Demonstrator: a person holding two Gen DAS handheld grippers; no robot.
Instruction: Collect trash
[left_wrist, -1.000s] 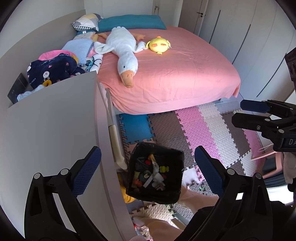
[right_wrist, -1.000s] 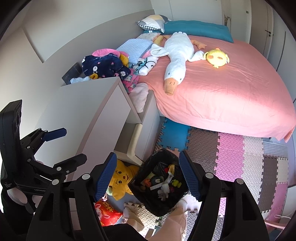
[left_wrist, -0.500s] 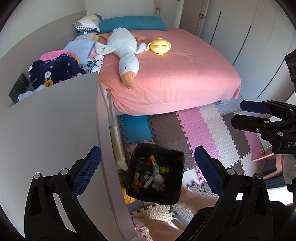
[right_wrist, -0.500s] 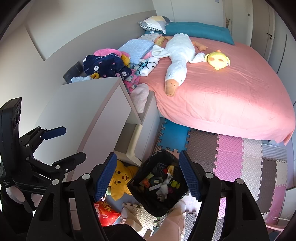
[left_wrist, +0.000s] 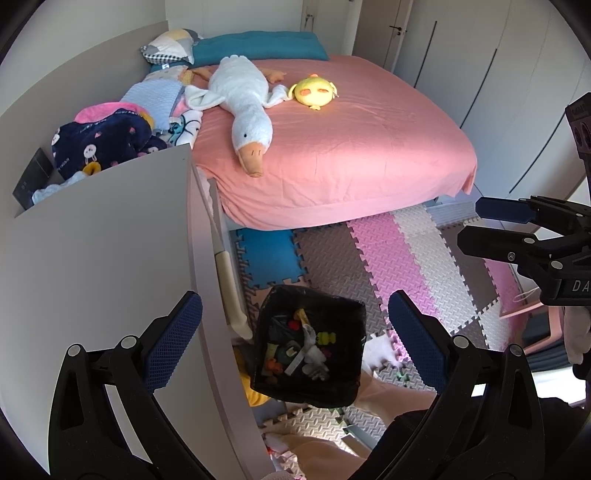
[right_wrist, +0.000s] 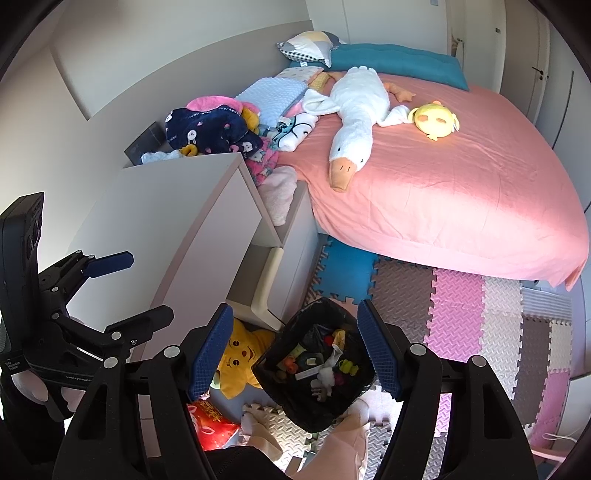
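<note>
A black-lined trash bin (left_wrist: 341, 314) stands on the foam floor mat beside a grey cabinet, holding several small bits of trash; it also shows in the right wrist view (right_wrist: 291, 402). My left gripper (left_wrist: 293, 341) is open and empty, held high above the bin. My right gripper (right_wrist: 293, 347) is open and empty, also above the bin. Each gripper shows from the side in the other's view: the right gripper at the right edge (left_wrist: 491, 225) and the left gripper at the left edge (right_wrist: 136, 288).
A pink bed (left_wrist: 351, 147) carries a white goose plush (left_wrist: 247, 107) and a yellow plush (left_wrist: 314, 90). The grey cabinet (left_wrist: 92, 258) stands left, with clothes (left_wrist: 99, 142) behind it. A yellow star plush (right_wrist: 240, 360) and a red bag (right_wrist: 208, 424) lie by the bin.
Both views have shifted slightly; the grippers stay open and above the bin.
</note>
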